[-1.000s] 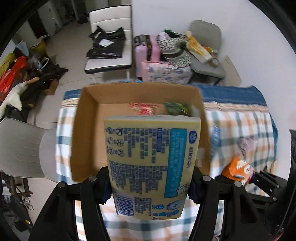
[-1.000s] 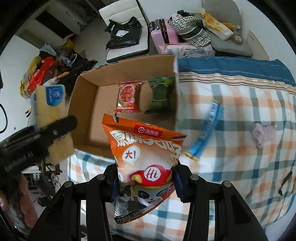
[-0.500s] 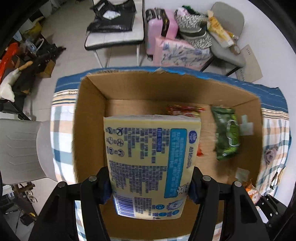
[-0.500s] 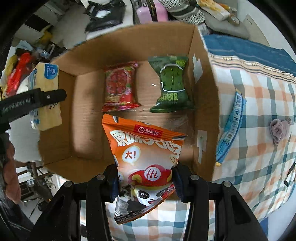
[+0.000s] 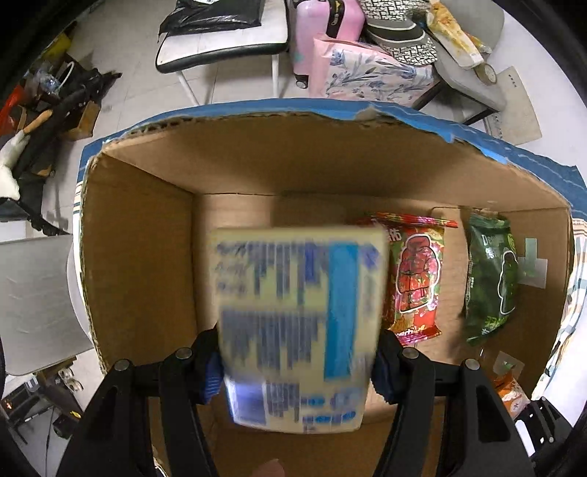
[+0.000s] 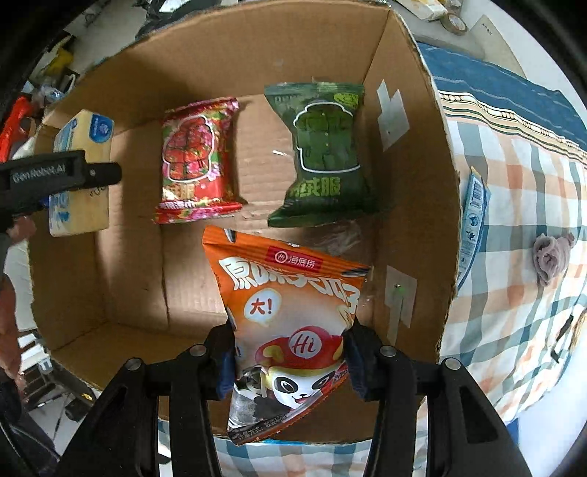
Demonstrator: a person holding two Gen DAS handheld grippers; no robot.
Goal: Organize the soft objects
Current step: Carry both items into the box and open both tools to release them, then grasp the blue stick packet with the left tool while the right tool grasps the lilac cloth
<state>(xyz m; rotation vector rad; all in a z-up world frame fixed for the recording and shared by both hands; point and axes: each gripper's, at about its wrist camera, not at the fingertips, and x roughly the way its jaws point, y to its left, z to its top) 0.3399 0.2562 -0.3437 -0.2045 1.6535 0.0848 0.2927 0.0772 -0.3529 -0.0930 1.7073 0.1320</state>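
An open cardboard box point(image 5: 139, 257) point(image 6: 414, 205) holds a red snack packet point(image 5: 414, 279) point(image 6: 196, 161) and a green snack packet point(image 5: 489, 279) point(image 6: 324, 154) on its floor. My left gripper point(image 5: 299, 361) is shut on a yellow-and-blue tissue pack point(image 5: 297, 323), blurred, held over the box's left part; the pack also shows in the right wrist view point(image 6: 82, 172). My right gripper point(image 6: 290, 361) is shut on an orange snack bag point(image 6: 290, 315) with a panda, held over the box's near right part.
The box sits on a checked cloth point(image 6: 521, 227) with a blue sachet point(image 6: 473, 220) and a small pinkish soft item point(image 6: 550, 257) to the right. Beyond the table stand a chair with black bags point(image 5: 220, 29), a pink suitcase point(image 5: 323, 25) and a cluttered chair point(image 5: 458, 44).
Both grippers have moved forward and down over the box with their packs. The tissue pack now looks blurred and slightly lower between the left fingers.
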